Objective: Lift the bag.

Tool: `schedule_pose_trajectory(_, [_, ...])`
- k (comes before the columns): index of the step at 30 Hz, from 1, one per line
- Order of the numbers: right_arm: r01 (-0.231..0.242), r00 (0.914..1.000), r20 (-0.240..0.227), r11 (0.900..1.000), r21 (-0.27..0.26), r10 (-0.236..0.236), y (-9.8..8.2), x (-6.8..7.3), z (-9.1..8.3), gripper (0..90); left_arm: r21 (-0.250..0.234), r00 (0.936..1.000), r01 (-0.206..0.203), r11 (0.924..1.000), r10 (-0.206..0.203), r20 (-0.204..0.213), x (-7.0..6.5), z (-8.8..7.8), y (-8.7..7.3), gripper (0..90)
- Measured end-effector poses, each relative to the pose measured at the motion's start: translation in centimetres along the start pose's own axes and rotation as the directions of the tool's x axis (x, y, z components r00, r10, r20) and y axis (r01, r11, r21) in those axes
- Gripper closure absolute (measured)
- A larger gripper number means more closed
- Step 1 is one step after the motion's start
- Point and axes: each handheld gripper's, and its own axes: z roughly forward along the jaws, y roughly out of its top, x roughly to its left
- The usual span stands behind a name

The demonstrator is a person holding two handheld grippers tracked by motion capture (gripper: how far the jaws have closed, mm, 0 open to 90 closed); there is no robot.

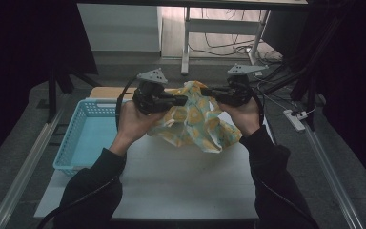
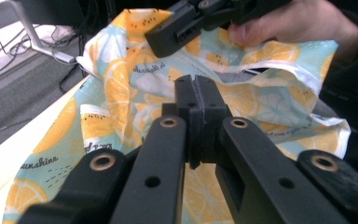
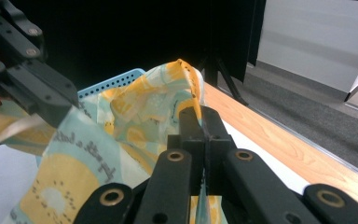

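The white table (image 1: 186, 181) carries a light blue perforated basket (image 1: 83, 138) along its left edge in the high view. No contents can be made out in the basket; its floor reads as plain blue.

A cloth printed with orange lemon slices on pale blue (image 1: 195, 121) is held above the table's far half, between the two grippers and to the right of the basket. It hangs crumpled, and its lower folds sit close to the table surface; contact cannot be confirmed.

The left gripper (image 1: 183, 100) grasps the cloth's left side, and the right gripper (image 1: 205, 90) grasps it near the top. Both sets of jaws are clenched on fabric.

The left gripper view shows its jaws pressed together with cloth (image 2: 121, 84) bunched behind them, and lettering printed on the fabric that the high view does not resolve. It also shows the other gripper (image 2: 168, 37) biting the upper edge. The right gripper view shows a strip of fabric (image 3: 204, 205) pinched between its closed jaws, the basket rim (image 3: 116, 81) beyond the cloth, and a wooden strip (image 3: 279, 144) along the table edge.
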Motion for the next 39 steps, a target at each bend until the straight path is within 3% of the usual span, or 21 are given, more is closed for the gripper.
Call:
schedule_pose_trajectory(10, [0.021, 0.9997, 0.011, 0.999, -0.033, -0.021, 2.2, 0.3, -1.1, 89.9, -0.041, 0.9994, -0.025, 0.9989, 0.024, -0.024, -0.3, -2.3, 2.3, 90.0])
schedule_pose_trajectory(22, [0.076, 0.9958, 0.056, 0.994, -0.079, -0.072, 6.0, 1.0, -2.5, 89.9, -0.076, 0.9966, -0.045, 0.9961, 0.039, -0.072, -0.1, -3.8, 5.2, 90.0])
schedule_pose_trajectory(26, [0.083, 0.9934, 0.084, 0.995, -0.058, -0.078, 6.1, 0.8, -2.0, 89.8, -0.04, 0.993, -0.039, 0.9984, 0.034, -0.113, 0.4, -3.0, 5.2, 90.0])
schedule_pose_trajectory(31, [0.07, 0.9919, 0.108, 0.997, -0.02, -0.067, 4.8, -0.1, -0.8, 89.7, -0.004, 0.9925, -0.018, 0.9998, 0.017, -0.121, 1.2, -1.7, 4.5, 90.0])
schedule_pose_trajectory(39, [0.053, 0.9927, 0.109, 0.998, -0.014, -0.051, 4.4, -0.7, -0.5, 88.8, 0.019, 0.9917, -0.019, 0.9996, 0.021, -0.127, 1.7, -0.4, 4.1, 89.9])
